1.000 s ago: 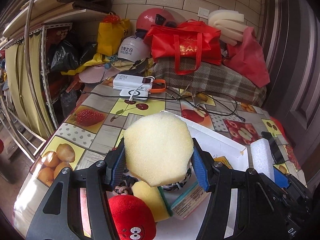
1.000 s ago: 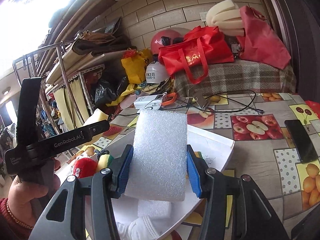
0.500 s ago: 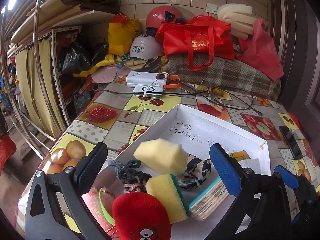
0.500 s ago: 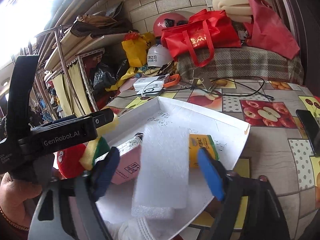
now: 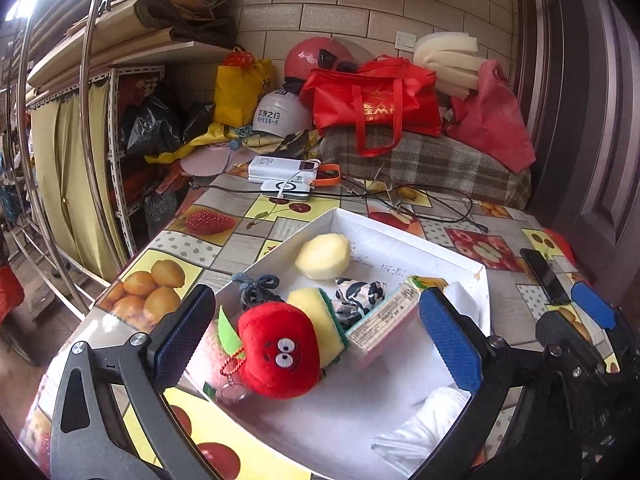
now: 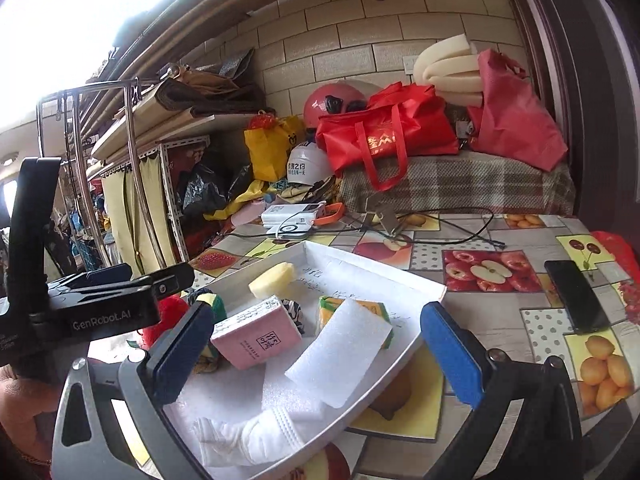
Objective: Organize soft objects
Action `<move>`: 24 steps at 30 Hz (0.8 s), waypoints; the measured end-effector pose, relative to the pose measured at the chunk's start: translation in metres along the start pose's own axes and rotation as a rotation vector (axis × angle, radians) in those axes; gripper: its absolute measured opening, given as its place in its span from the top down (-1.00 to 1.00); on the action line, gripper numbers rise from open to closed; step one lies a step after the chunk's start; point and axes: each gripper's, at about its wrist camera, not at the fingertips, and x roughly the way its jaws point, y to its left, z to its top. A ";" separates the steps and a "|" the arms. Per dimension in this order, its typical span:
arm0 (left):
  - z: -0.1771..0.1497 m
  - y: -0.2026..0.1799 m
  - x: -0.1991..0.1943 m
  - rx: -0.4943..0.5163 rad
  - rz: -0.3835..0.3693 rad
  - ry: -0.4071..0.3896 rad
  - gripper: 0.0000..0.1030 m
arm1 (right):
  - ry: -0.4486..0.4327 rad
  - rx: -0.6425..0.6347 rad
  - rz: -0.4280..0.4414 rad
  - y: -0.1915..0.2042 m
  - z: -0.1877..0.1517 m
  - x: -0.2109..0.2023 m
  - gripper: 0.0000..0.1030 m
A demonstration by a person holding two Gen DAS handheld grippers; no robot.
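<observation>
Both foams left the jaws: round pale-yellow foam pad (image 5: pixel 323 256) landed near the far corner of the shallow white cardboard tray (image 5: pixel 404 228), white foam slab (image 6: pixel 340 356) leaned on its right edge. Left gripper (image 5: pixel 316 340) and right gripper (image 6: pixel 316 348) stood wide apart, empty, jaws just opened.

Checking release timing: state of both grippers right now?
Left gripper: jaws open, just opened, nothing between them; pale yellow sponge lies in the white tray.
Right gripper: jaws open, just opened; white foam sheet lies free.
</observation>
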 end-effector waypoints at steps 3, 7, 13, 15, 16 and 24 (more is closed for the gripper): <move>-0.010 -0.009 -0.022 0.008 0.003 0.020 -1.00 | -0.054 -0.020 -0.153 -0.006 0.001 -0.031 -1.00; -0.018 -0.025 -0.046 0.060 0.203 0.039 -1.00 | -0.072 -0.009 -0.251 -0.017 -0.005 -0.061 -1.00; -0.031 -0.048 -0.085 0.103 0.216 0.042 -1.00 | -0.107 0.073 -0.213 -0.037 -0.018 -0.108 -1.00; -0.040 -0.060 -0.097 0.141 0.220 0.018 -1.00 | -0.100 0.083 -0.211 -0.040 -0.021 -0.121 -1.00; -0.044 -0.066 -0.102 0.157 0.217 0.005 -1.00 | -0.097 0.084 -0.209 -0.042 -0.022 -0.126 -1.00; -0.068 -0.088 -0.113 0.152 0.092 0.054 -1.00 | -0.133 0.091 -0.279 -0.051 -0.035 -0.157 -1.00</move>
